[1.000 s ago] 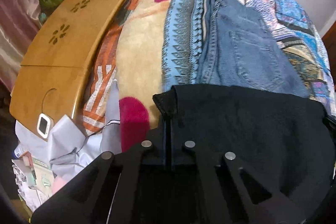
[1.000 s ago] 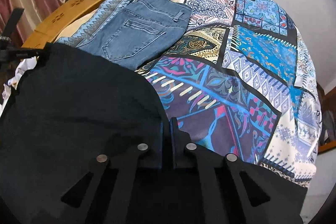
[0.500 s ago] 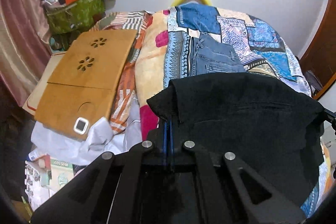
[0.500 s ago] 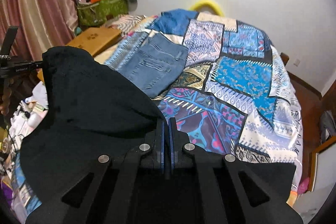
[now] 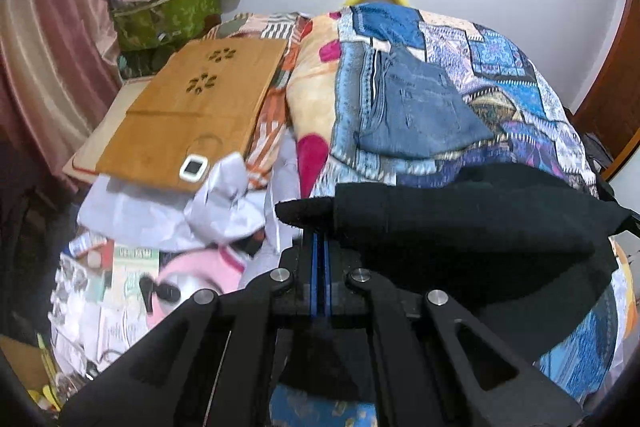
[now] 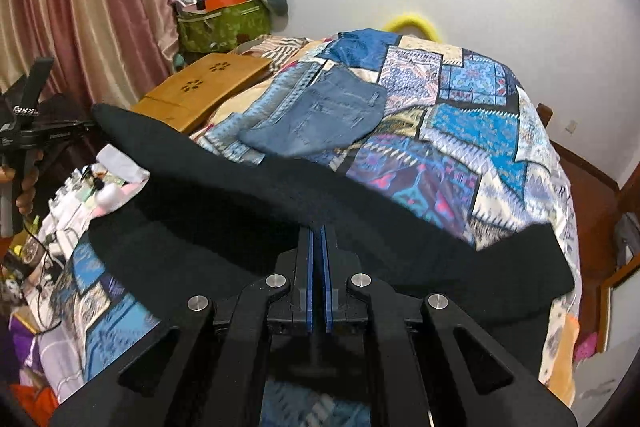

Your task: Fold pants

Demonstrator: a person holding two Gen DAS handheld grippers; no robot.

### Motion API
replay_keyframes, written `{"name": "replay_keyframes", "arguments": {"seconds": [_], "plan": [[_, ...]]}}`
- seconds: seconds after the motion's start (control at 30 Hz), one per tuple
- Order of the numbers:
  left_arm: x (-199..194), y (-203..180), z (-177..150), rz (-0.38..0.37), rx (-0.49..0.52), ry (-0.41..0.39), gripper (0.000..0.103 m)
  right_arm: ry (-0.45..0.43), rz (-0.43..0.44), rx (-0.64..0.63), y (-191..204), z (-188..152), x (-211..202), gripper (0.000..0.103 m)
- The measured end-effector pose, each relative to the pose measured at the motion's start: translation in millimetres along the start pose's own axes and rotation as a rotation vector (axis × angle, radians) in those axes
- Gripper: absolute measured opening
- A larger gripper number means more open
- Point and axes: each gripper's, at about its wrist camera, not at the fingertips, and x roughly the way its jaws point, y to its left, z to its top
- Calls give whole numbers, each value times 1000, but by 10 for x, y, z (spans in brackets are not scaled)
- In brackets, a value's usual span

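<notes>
Black pants (image 5: 460, 227) hang stretched between my two grippers, lifted above the near edge of the bed. My left gripper (image 5: 320, 239) is shut on one corner of their top edge. My right gripper (image 6: 319, 231) is shut on the other end of the same edge of the pants (image 6: 240, 203). The left gripper also shows at the left of the right wrist view (image 6: 28, 135). The rest of the pants droops below the fingers, out of sight.
Folded blue jeans (image 5: 416, 115) lie on the patchwork bedspread (image 6: 472, 131). A wooden lap table (image 5: 192, 115) rests on the bed's left side. White cloth and clutter (image 5: 132, 267) lie on the floor at the left. A green bag (image 6: 220, 23) stands by the curtain.
Both grippers have risen and pulled back from the bed with the black pants. The pants now hang clear of the bedspread, and more of the room shows.
</notes>
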Motion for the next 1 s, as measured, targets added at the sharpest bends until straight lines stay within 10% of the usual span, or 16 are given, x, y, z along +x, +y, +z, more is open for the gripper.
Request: {"name": "replay_keyframes", "arguments": {"seconds": [0.47,0.7,1.0], "plan": [[355,165,-933,-5,-79,194,1,77,36,92,133,-647,148,3],[129,167,-875,61,-56,156,4,51,42,98,102,-648,-38,4],[-234,-14,-440,47,-25,21,54,-37,-37,151,-316,-482,-313,23]]}}
